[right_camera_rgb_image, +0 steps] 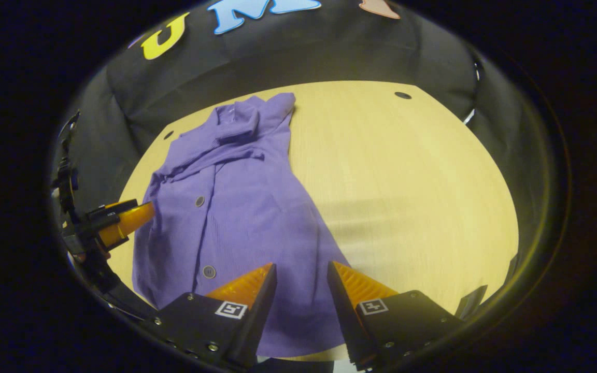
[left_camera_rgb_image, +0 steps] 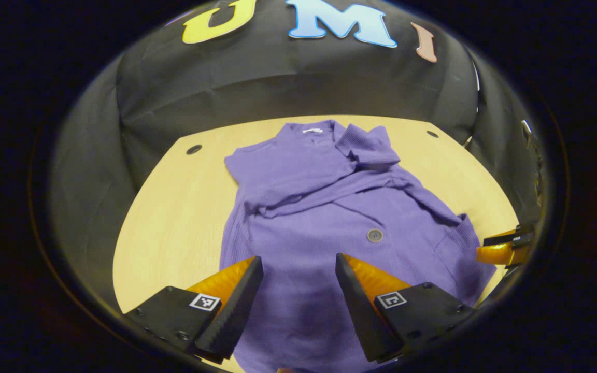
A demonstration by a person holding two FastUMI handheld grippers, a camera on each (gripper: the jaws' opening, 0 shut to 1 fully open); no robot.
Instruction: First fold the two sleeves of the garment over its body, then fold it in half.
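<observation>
Pale wooden table [right_camera_rgb_image: 407, 171] with black cloth booth wall [left_camera_rgb_image: 288, 83] behind; purple garment [left_camera_rgb_image: 324, 217] lies flat on it, both sleeves folded across its body. My left gripper [left_camera_rgb_image: 298, 269] and right gripper [right_camera_rgb_image: 301, 277] hover above its hem, fingers apart, gripping nothing.

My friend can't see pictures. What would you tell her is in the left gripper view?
A purple cardigan lies flat on a wooden table, its sleeves already folded across its body. The left gripper hovers over the near hem with jaws open, and the right gripper pokes in at the right edge.
</observation>
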